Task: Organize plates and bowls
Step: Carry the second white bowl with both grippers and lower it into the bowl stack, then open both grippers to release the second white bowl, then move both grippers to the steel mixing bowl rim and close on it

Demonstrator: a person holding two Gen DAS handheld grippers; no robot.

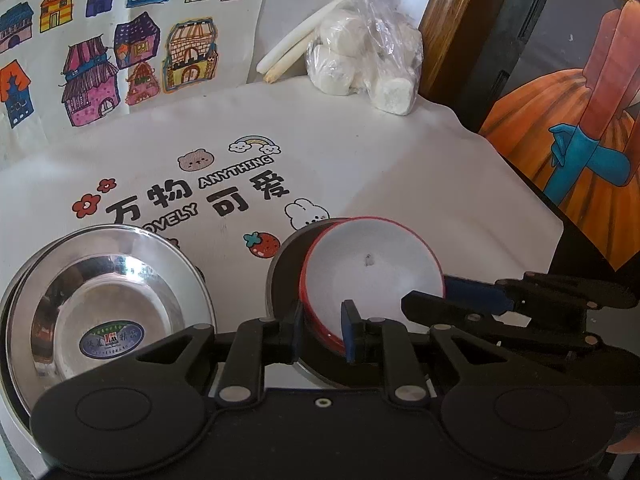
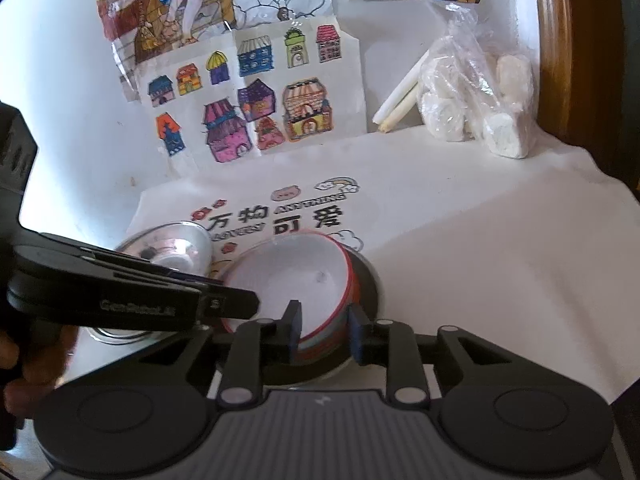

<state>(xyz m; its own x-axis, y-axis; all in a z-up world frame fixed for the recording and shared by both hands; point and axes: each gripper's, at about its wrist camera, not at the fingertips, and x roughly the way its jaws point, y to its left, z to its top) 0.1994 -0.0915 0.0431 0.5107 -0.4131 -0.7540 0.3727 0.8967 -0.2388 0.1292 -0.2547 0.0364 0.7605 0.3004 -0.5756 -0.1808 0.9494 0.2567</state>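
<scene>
Left gripper (image 1: 322, 328) straddles the near rim of the red-rimmed bowl (image 1: 372, 264): one pad outside the wall, one inside. Jaws narrow, looks clamped on the rim, though I can't rule out a hairline gap. Right gripper (image 2: 325, 332) straddles the same bowl's rim on its side; there the outer pad seems to stand just off the wall, so I read those jaws as slightly apart, not pressing. The bowl is tilted, mouth facing up and toward the left gripper, sitting inside or on a dark metal dish (image 1: 280, 276), its rim leaning over that dish's edge. No long axis, it's round; only the mouth direction matters. My guess: light, stiff, melamine or enamel, glossy and slick, so a thin rim pinch can pivot or slip. Grip deep on the rim and keep it near level; chips if dropped. Just beside it on the left, a steel plate (image 1: 108, 308) with a sticker in its well, mouth up, seemingly stacked on another: stiff, slippery, noisy, rim is the only hold. All of it rests on a white printed cloth (image 1: 360, 168). Far back by the wall: a bag of white buns (image 1: 360, 60) and house drawings (image 1: 120, 48).
</scene>
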